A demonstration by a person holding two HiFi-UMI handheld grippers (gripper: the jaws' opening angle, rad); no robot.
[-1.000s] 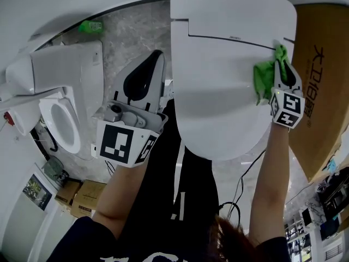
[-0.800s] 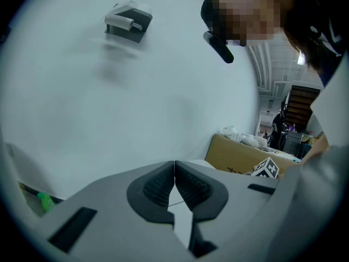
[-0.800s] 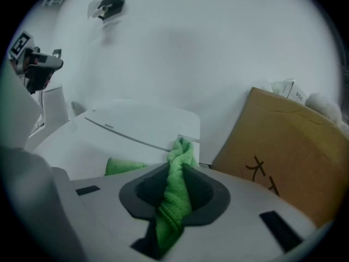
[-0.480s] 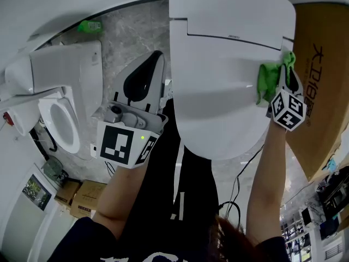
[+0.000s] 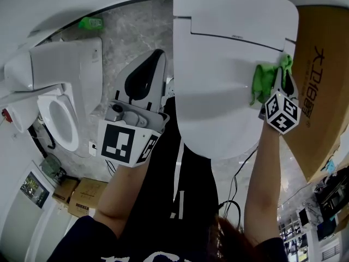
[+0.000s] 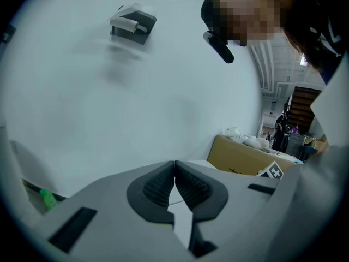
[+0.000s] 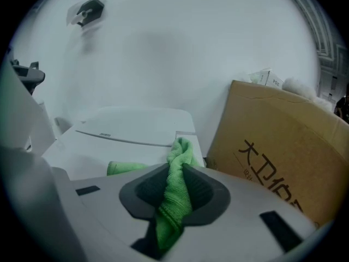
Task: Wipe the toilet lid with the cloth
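Where cloth [image 5: 263, 82] seemingly touches lid [image 5: 218, 75], box [image 5: 323, 75] stands beside.

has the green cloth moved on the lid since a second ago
Yes, slightly: the green cloth, clamped in the right tongs, has slid away from the rear seam toward the front of the toilet lid.

Printed cardboard box [image 5: 322, 81] at right, second toilet [image 5: 60, 121] at left, marbled floor [image 5: 131, 31]

Bright, even light with soft shadows. The white toilet lid [image 5: 229, 64] looks sharp. Both gripper views bend and go dark at the corners (like a fishbowl).
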